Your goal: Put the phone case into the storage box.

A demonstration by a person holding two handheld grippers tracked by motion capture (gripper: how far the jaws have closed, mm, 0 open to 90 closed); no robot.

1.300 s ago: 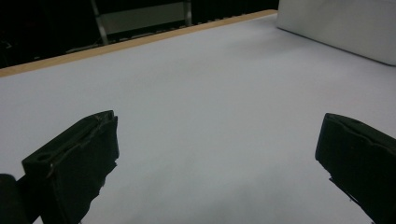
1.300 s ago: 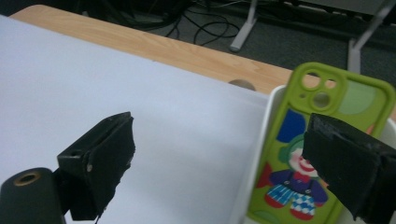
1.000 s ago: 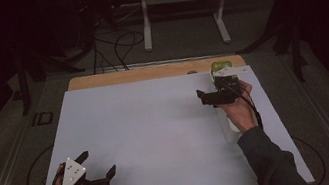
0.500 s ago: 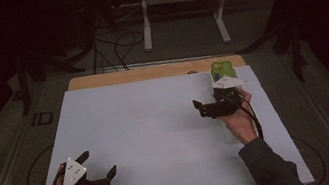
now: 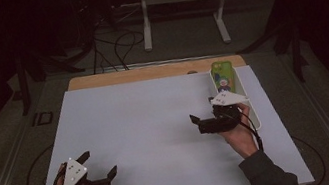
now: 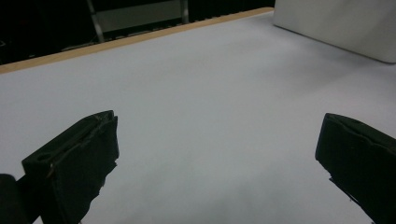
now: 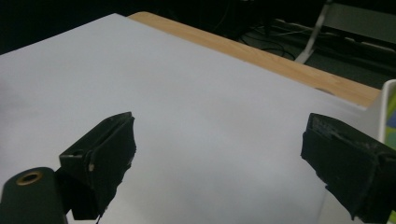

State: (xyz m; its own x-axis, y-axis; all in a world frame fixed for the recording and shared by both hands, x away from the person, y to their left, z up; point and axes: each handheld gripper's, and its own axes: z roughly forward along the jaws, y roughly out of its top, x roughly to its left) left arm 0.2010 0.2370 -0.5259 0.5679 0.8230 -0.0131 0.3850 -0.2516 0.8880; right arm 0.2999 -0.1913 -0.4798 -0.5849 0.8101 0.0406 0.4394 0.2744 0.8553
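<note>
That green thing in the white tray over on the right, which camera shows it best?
The high view: the green package lies at the far end of the long white tray, its printed top plain to see. The right gripper view catches just a green sliver behind the tray wall. The left gripper view has the tray's white side.

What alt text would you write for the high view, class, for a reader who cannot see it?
Two hands each hold an open black claw over a white table top: the left claw near the front left corner, the right claw beside a narrow white tray at the right edge. A green packet lies at the tray's far end.
</note>
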